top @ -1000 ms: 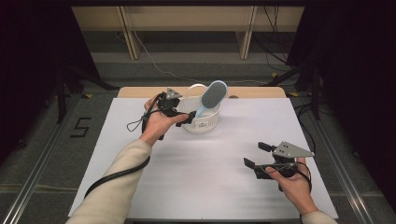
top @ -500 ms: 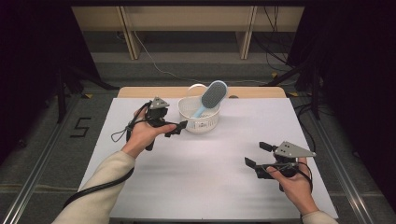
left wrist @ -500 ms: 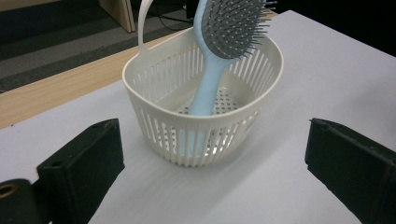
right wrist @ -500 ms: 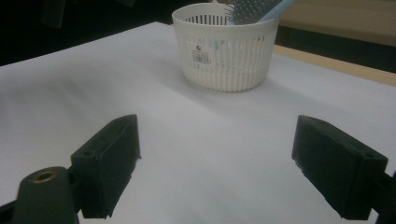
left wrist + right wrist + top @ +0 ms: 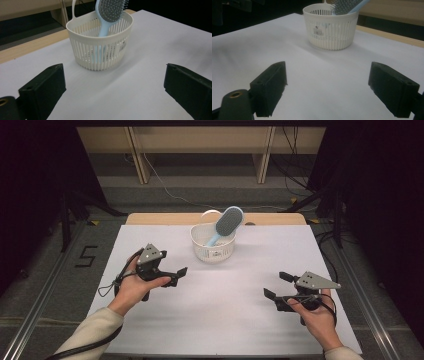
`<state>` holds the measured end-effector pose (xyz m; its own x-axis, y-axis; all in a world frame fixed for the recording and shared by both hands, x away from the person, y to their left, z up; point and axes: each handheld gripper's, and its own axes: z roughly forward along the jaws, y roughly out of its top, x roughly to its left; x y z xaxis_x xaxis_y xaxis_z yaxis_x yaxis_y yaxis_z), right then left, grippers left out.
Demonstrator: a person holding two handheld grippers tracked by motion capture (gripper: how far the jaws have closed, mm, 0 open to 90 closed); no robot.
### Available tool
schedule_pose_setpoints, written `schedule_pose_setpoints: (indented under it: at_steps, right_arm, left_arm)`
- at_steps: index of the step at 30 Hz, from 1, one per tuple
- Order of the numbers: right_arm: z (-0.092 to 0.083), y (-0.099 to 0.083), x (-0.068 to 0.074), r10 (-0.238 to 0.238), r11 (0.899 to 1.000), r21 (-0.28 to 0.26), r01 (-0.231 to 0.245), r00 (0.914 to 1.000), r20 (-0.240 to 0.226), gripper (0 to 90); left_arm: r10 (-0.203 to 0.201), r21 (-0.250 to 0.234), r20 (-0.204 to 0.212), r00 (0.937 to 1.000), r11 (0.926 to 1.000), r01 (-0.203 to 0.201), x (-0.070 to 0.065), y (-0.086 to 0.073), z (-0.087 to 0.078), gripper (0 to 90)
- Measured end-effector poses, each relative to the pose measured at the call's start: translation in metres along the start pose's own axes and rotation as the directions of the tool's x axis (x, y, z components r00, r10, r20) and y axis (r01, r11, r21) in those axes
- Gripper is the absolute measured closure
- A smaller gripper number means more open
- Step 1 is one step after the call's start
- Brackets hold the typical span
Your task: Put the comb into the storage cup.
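The lower handle of the hairbrush [image 5: 103,25] sinks behind the slatted wall of the white basket [image 5: 100,53], showing only as a pale blue blur through the slits. At 12 o'clock the left gripper view cuts off the brush head and the basket's loop. In the right gripper view the brush head [image 5: 344,7] is likewise cropped. The basket's label [image 5: 319,30] is too small to read.

A white slatted basket [image 5: 100,47] is seen standing upright on the white table cover [image 5: 140,82]. A light blue hairbrush [image 5: 107,15] is propped inside it, handle down, bristled head leaning above the rim. The left gripper [image 5: 115,87] is held with both black jaws set wide apart, nothing between them, the basket lying beyond.
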<state>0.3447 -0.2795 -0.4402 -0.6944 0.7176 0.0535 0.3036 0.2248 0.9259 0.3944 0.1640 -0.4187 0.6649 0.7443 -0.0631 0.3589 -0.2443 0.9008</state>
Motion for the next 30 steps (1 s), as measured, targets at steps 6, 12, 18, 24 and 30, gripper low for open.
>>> schedule_pose_setpoints:
  at_steps: [6, 12, 18, 24, 30]
  right_arm:
    - [-0.001, 0.000, -0.001, 0.002, 1.000, -0.004, -0.002, 1.0000, -0.001, 15.9]
    - [-0.003, 0.000, -0.001, 0.000, 1.000, -0.008, 0.000, 1.0000, -0.001, 15.8]
    - [-0.004, 0.000, -0.001, 0.001, 1.000, -0.010, -0.001, 1.0000, -0.001, 15.8]
    - [-0.004, 0.000, 0.000, -0.001, 1.000, -0.009, 0.001, 1.0000, -0.002, 15.8]
    - [-0.004, 0.000, 0.000, -0.005, 1.000, -0.011, 0.005, 1.0000, -0.002, 15.8]
  left_arm:
    - [0.013, -0.001, 0.002, 0.9999, 0.9999, -0.013, -0.010, -0.009, -0.011, 2.9]
    - [0.047, -0.005, -0.007, 0.9988, 0.9989, -0.047, -0.017, -0.013, -0.018, 2.3]
    - [0.071, -0.006, -0.024, 0.9972, 0.9975, -0.071, -0.018, -0.019, -0.025, 2.0]
    - [0.088, -0.011, -0.051, 0.9948, 0.9960, -0.089, -0.017, -0.026, -0.034, 1.9]
    - [0.084, 0.000, -0.069, 0.9940, 0.9964, -0.085, -0.014, -0.036, -0.042, 1.9]
